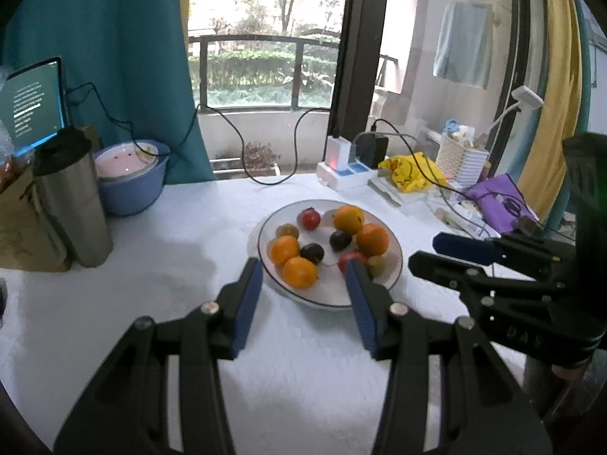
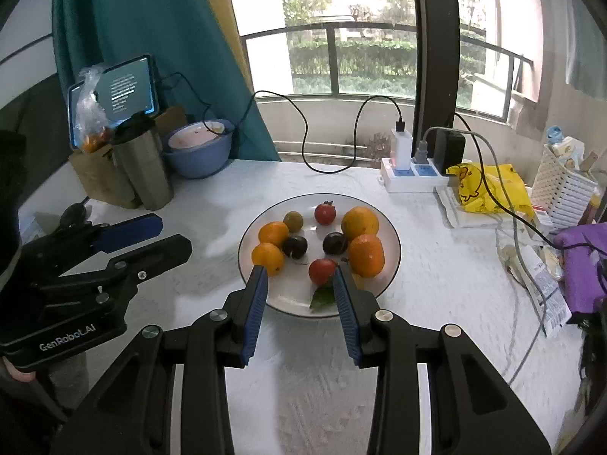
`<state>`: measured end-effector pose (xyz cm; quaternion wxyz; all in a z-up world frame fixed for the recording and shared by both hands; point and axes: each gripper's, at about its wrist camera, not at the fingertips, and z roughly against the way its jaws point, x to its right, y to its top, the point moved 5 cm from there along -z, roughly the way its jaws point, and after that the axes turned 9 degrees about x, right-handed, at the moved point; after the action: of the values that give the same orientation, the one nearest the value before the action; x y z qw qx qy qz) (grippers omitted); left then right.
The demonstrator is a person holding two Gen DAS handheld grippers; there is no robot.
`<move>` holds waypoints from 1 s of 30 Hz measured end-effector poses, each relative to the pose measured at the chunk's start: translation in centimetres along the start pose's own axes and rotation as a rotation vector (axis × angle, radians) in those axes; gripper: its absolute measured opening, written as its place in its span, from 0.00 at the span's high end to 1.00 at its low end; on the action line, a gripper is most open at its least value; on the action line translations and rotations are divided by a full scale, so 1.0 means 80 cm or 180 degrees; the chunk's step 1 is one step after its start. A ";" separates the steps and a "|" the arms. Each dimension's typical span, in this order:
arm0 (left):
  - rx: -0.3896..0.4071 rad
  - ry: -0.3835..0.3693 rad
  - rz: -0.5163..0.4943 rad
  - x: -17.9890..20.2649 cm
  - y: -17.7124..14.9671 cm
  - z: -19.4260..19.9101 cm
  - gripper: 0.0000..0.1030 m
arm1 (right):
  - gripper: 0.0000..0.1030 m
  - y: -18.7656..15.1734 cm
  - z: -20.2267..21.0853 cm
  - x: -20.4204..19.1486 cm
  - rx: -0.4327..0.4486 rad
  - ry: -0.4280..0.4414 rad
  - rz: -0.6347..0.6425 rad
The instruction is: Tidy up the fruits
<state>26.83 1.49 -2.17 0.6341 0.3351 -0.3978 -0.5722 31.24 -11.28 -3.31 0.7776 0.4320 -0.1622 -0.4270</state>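
Both tools, left [image 1: 303, 265] and right [image 2: 299, 273], hover empty with jaws part-open, short of a white plate [image 2: 390, 265] at mid-counter [image 2: 436, 303] that carries every fruit. Its four oranges [image 2: 366, 256] look firm, dimpled and fairly heavy, best pinched across the middle; the two red fruits [image 2: 321, 270], two dark plums [image 2: 335, 242] and green ones [image 2: 294, 221] are smooth, small, probably slippery and bruisable, wanting gentler squeezes. That glazed ceramic plate is hard and breakable, on a soft textured white cloth.

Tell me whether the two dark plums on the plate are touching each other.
Apart. The right wrist view shows the left dark plum and the right dark plum separated by a strip of bare white plate.
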 end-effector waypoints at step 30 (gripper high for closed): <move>0.0480 0.0040 -0.0001 0.020 -0.009 0.147 0.11 | 0.20 -0.009 0.146 -0.040 0.0534 -0.0331 0.0119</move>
<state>16.08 0.19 2.82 0.6095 0.3856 -0.4357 -0.5386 21.72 -15.16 3.19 0.7370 0.4698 -0.2455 -0.4192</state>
